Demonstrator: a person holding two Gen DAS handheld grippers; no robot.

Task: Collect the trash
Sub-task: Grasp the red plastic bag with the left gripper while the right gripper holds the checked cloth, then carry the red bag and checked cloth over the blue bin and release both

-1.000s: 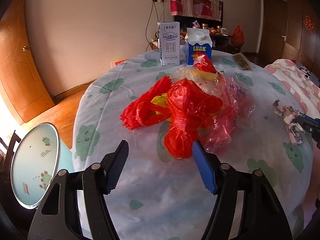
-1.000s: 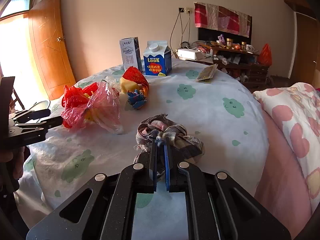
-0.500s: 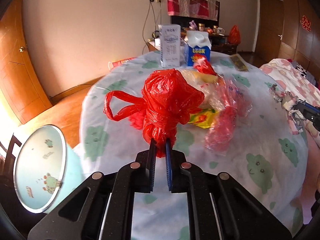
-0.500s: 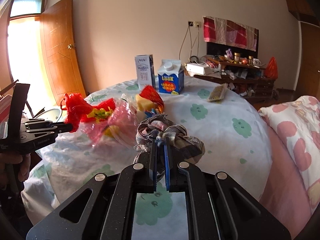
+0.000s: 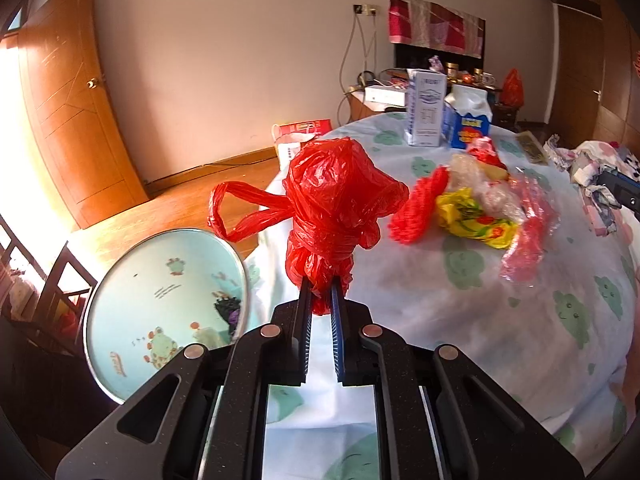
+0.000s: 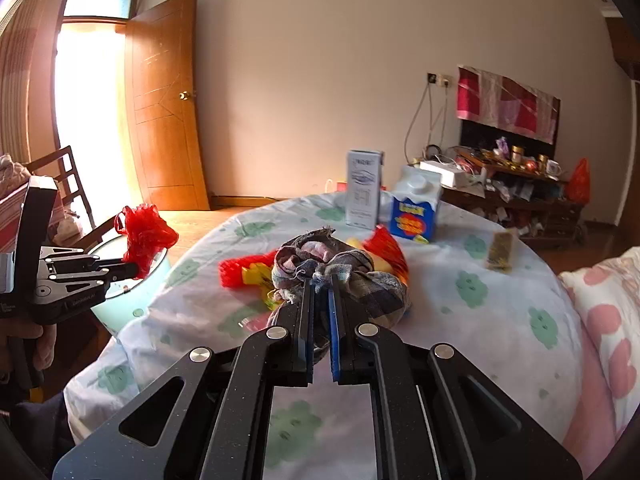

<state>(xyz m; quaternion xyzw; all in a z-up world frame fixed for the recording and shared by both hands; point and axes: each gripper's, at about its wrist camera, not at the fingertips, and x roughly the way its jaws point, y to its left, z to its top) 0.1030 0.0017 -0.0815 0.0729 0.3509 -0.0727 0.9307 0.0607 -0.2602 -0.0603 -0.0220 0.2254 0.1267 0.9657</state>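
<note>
- My left gripper (image 5: 320, 292) has its jaws pinching the knotted red plastic bag (image 5: 338, 196), gripping the twisted lower end; the jaws have just been closing and the bag is between them.
- The bag hangs clear of the surface (image 5: 460, 320), out past its rim, with its looped handle (image 5: 232, 212) sticking out to the left in the left wrist view.
- Below and left of the bag stands a pale blue bin (image 5: 164, 304) with cartoon frogs on the inside; something dark lies in it.
- My right gripper (image 6: 320, 284) has its jaws pressed together on a crumpled checked rag (image 6: 340, 268), which is lifted above the cloth-covered surface.
- Left lying on the surface: a red net-like scrap (image 5: 420, 204), a yellow wrapper (image 5: 472, 216), a clear pink-tinted plastic bag (image 5: 528, 232) and a red-and-yellow packet (image 5: 486, 152), all bunched close together.
- Further back stand a tall white carton (image 5: 426, 110) and, just beside it, a blue milk carton (image 5: 468, 122), both upright.
- A flat dark packet (image 6: 500, 250) lies apart from them near the far right edge of the surface.
- In the right wrist view, the left gripper shows at the far left with the red bag above the bin, a hand (image 6: 38, 344) holding its grip.
</note>
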